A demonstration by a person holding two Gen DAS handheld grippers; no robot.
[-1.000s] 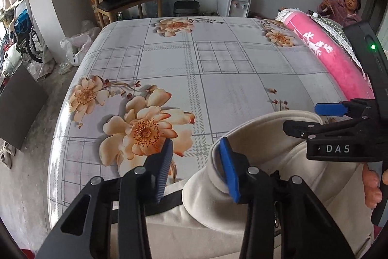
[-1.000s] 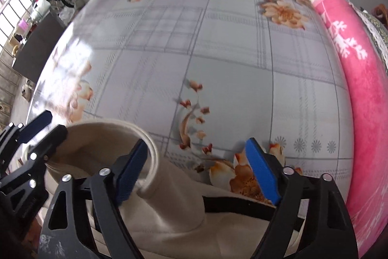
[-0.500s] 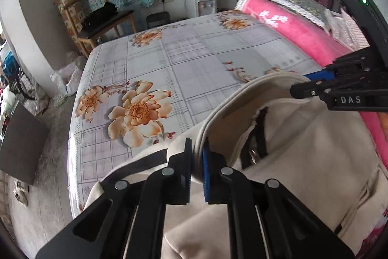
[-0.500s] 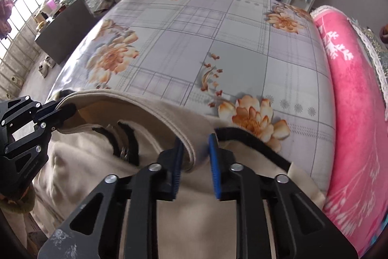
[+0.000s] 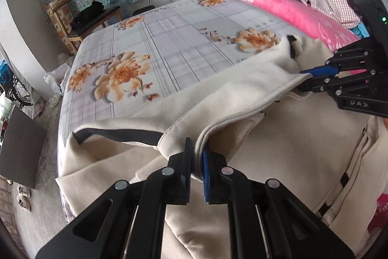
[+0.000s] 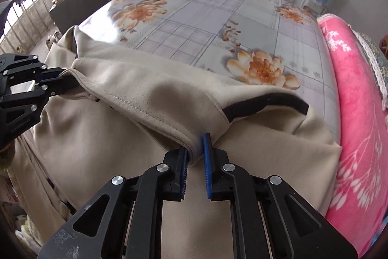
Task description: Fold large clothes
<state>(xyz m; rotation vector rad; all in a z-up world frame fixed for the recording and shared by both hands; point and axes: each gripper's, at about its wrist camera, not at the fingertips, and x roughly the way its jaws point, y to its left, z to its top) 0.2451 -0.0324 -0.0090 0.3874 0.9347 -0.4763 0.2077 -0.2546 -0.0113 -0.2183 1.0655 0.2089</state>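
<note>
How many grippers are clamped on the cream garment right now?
2. The left gripper pinches the cream garment at its folded edge nearer the bed's foot; the right gripper is closing on the same edge nearer the pink blanket.

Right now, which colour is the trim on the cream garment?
Black trim, clearest in the right wrist view.

Your bed (image 5: 169, 45) wears a grey checked sheet with orange flowers. On it, the cream garment (image 5: 278, 137) covers the near edge, and a pink blanket (image 5: 278, 6) runs along the right edge.
</note>
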